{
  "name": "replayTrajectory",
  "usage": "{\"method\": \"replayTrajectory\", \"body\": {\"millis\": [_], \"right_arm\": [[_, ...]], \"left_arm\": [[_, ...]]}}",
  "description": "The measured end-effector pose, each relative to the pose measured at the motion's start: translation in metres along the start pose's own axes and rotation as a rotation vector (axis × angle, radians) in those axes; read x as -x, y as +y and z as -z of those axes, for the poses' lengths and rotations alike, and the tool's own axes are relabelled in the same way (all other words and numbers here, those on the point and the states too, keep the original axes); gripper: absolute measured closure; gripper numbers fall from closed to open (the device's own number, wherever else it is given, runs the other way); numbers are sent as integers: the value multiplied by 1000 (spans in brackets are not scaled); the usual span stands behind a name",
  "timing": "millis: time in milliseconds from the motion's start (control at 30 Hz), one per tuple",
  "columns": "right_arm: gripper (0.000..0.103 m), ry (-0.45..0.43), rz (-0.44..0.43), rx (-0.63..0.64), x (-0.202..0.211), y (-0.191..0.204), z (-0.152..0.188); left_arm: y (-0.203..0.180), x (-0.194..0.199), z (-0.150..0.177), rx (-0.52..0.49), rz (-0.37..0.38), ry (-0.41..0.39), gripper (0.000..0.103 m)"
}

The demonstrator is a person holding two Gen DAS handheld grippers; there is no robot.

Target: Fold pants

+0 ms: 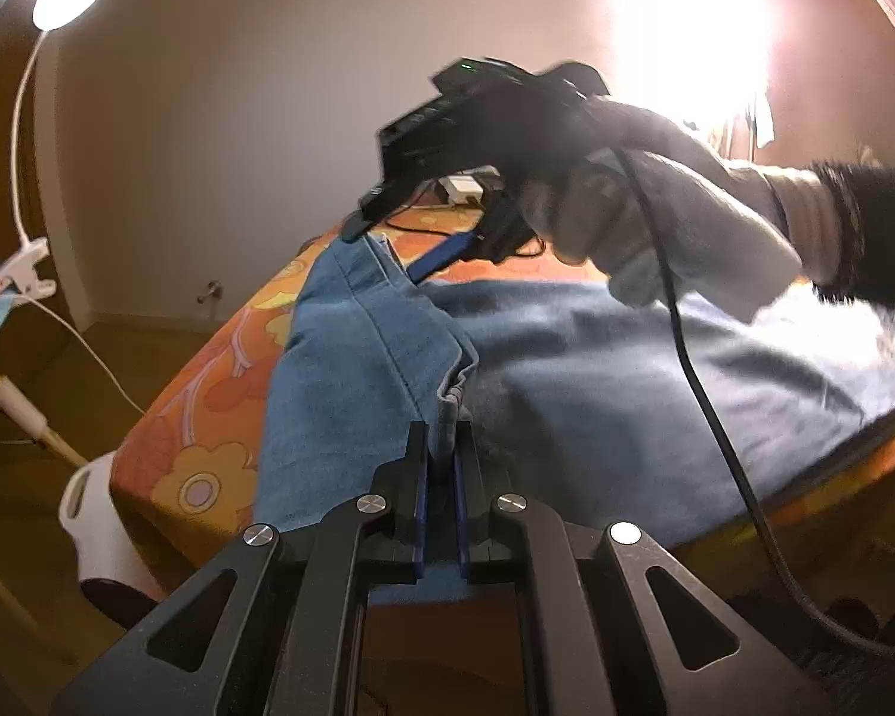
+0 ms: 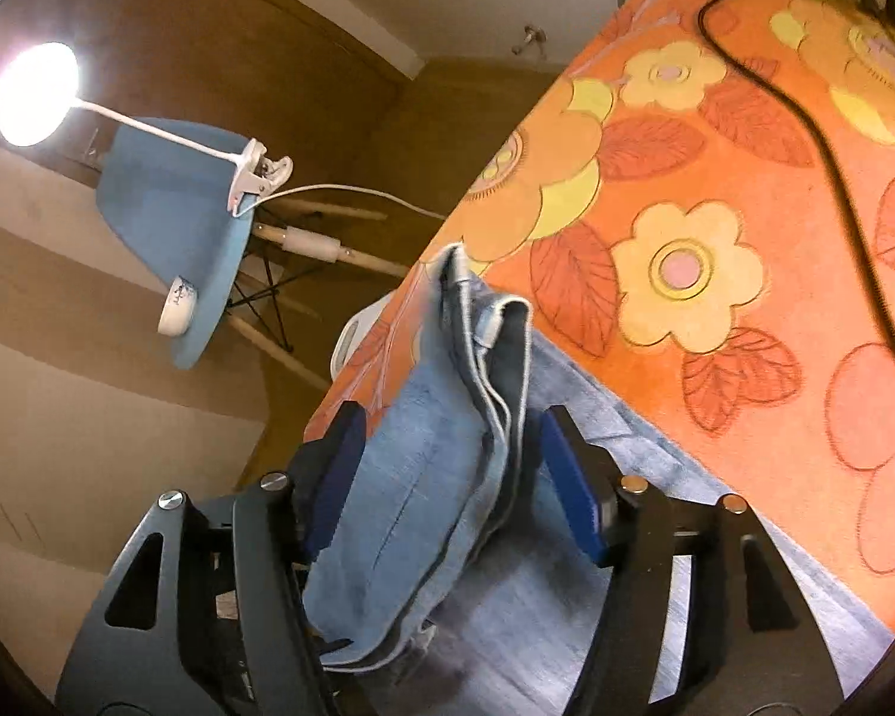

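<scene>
Blue denim pants (image 1: pixel 567 370) lie across a table with an orange flowered cloth (image 1: pixel 209 417). My left gripper (image 1: pixel 444 435) is shut on a bunched edge of the pants near the front. In the left wrist view a gloved hand (image 1: pixel 656 209) holds my right gripper (image 1: pixel 406 244) over the far end of the pants, near the table's left edge. In the right wrist view my right gripper (image 2: pixel 452 417) stands open, and a folded bunch of the pants (image 2: pixel 423 477) with its pale hem rises between the blue pads (image 2: pixel 573 489), which stand clear of it.
A black cable (image 2: pixel 835 179) runs over the flowered cloth (image 2: pixel 686 179) at the right. Off the table's left edge stand a blue chair (image 2: pixel 167 203) with a clip-on lamp (image 2: pixel 36 92) and a white cup (image 2: pixel 178 305). A bright light (image 1: pixel 686 24) glares at the back.
</scene>
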State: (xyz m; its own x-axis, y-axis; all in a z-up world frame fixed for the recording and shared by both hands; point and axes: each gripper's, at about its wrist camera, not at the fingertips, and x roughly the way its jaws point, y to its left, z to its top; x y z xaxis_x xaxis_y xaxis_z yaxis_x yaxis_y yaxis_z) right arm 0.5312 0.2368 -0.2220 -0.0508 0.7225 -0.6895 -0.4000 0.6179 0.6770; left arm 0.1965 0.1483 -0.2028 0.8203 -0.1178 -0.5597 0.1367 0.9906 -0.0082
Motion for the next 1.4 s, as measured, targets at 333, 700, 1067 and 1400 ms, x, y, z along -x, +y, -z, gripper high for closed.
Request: {"method": "replayTrajectory", "body": {"millis": [333, 700, 1067, 1400], "right_arm": [[51, 25, 125, 53, -28, 15, -7], [51, 51, 115, 43, -24, 15, -16], [51, 65, 106, 16, -10, 10, -14], [44, 99, 156, -37, -9, 5, -11]], "left_arm": [[-26, -7, -5, -176, -50, 58, 50], [-22, -36, -15, -170, -4, 122, 81], [47, 13, -25, 198, 61, -15, 92], [44, 18, -28, 193, 79, -46, 92]]}}
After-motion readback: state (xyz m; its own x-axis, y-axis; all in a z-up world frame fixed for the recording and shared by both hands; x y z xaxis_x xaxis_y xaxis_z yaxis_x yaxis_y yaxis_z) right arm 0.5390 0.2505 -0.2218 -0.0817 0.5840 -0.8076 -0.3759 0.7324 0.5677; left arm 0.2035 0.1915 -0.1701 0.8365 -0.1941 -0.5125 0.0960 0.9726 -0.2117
